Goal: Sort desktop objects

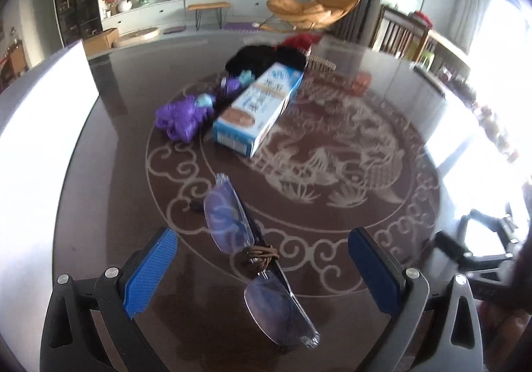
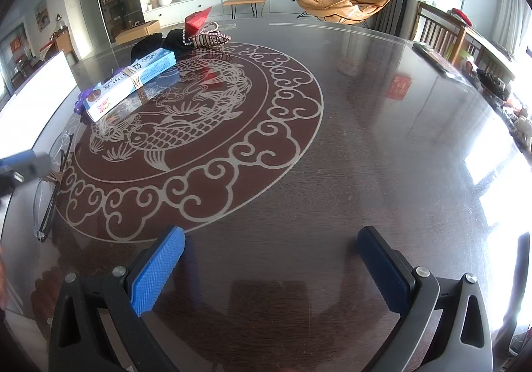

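Observation:
A pair of rimless glasses (image 1: 247, 245) with a brown cord wound round the bridge lies on the glass table, between the wide-apart blue pads of my open left gripper (image 1: 262, 245). The pads do not touch them. The same glasses (image 2: 50, 192) show at the left edge of the right wrist view, beside a finger of the left gripper. Farther back lie a blue carton (image 1: 256, 109), a purple curly bundle (image 1: 181, 115) and dark cloth items (image 1: 262, 57). My right gripper (image 2: 271, 245) stands open over bare table with nothing between its fingers.
The round dark table (image 2: 365, 125) carries a pale fish-and-cloud pattern. At its far side are a red box (image 2: 198, 21), a beaded comb-like piece (image 2: 212, 37) and the blue carton (image 2: 129, 82). A white panel (image 1: 36, 125) stands at left. Chairs and a shelf stand right.

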Demonstrator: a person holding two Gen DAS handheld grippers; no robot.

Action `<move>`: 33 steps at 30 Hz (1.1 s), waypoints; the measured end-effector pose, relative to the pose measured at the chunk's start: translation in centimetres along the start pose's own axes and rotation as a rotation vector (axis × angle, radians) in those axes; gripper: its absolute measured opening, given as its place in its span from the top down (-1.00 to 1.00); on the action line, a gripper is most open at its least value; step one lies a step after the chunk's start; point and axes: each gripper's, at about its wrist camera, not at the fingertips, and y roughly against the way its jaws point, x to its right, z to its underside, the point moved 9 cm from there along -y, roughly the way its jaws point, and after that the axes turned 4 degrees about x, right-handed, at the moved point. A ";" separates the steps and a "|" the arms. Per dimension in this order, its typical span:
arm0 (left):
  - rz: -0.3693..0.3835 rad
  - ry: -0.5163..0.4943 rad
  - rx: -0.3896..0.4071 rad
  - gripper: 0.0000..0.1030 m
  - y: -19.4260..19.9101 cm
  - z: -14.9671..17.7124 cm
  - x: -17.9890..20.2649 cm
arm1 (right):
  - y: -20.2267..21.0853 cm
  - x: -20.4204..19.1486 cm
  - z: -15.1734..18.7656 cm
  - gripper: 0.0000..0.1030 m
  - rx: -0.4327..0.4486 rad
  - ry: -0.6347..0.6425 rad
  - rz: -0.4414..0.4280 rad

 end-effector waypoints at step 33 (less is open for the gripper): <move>-0.108 0.013 0.001 -1.00 -0.8 1.7 -3.0 | 0.0 0.0 0.0 -1.00 0.000 0.001 -0.001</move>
